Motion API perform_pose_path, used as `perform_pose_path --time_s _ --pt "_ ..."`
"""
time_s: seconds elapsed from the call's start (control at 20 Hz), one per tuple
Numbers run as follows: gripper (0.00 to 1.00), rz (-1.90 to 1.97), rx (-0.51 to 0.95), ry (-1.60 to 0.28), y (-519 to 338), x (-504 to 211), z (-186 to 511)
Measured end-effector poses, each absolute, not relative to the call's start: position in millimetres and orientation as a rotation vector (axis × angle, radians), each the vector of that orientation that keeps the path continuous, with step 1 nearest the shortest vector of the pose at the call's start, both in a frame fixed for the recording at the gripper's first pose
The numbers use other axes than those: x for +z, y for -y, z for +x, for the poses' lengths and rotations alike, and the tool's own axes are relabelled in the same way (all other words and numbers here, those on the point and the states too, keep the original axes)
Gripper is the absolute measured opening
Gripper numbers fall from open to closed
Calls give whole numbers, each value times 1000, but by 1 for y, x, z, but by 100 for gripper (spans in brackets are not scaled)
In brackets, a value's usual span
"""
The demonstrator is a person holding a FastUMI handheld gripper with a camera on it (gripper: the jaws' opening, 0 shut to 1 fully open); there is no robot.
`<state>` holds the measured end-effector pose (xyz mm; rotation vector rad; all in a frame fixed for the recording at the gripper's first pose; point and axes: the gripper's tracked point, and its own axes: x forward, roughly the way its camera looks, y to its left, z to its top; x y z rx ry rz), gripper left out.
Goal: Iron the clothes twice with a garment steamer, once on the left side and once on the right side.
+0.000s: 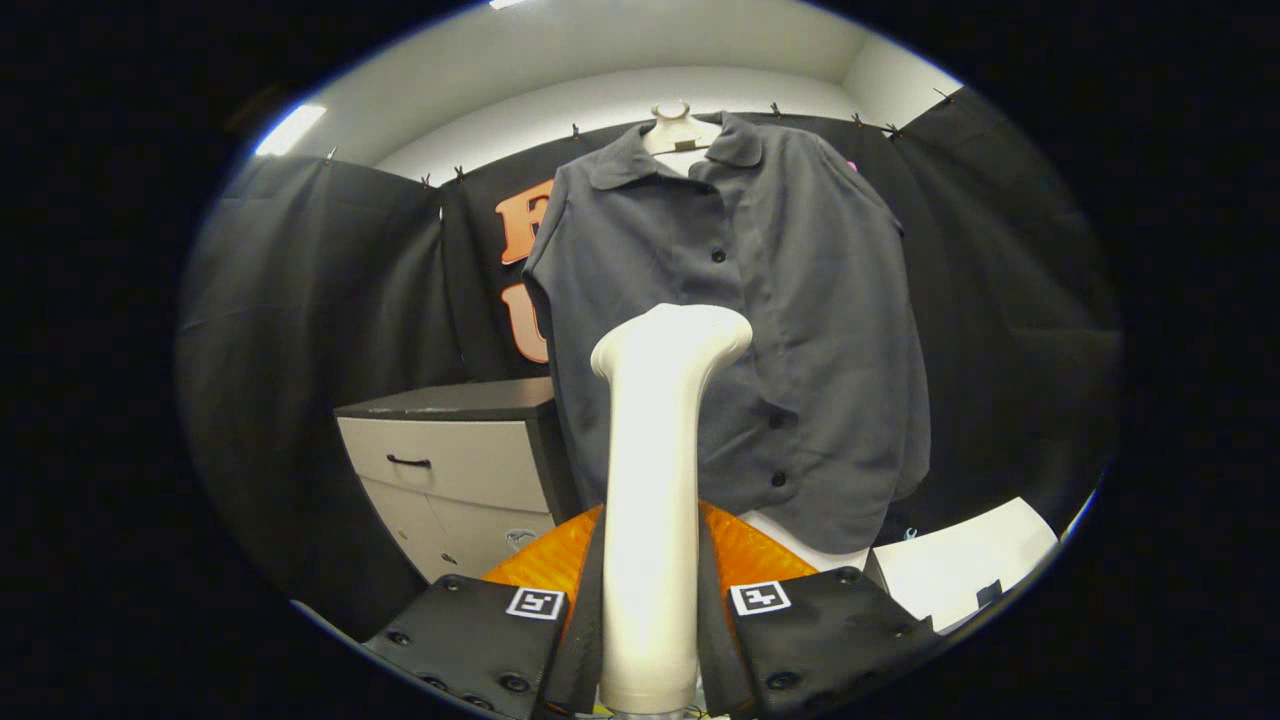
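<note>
Tongs (650, 610) are seen closed on one white steamer (655, 500), its handle pressed by both fingers, its head raised just ahead of them. One grey shirt (740, 330) is hung beyond on a white hanger (680, 128), buttoned, with four dark buttons counted down the front. One drawer cabinet (450, 470) is set beside it. Risk, as judged: if the head is held apart from the cloth, no steam is delivered; if tilted in the grip, one side may be missed

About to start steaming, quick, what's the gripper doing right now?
Gripper: shut on the steamer, held upright in front of the shirt.
</note>
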<state>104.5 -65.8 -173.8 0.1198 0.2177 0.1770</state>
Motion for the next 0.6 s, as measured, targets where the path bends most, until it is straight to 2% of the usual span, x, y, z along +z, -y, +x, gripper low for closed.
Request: perform_pose_path --time_s 0.35,0.6 --pt "46 117 79 -89 125 -96 122" --pt "46 100 51 -81 154 -70 167"
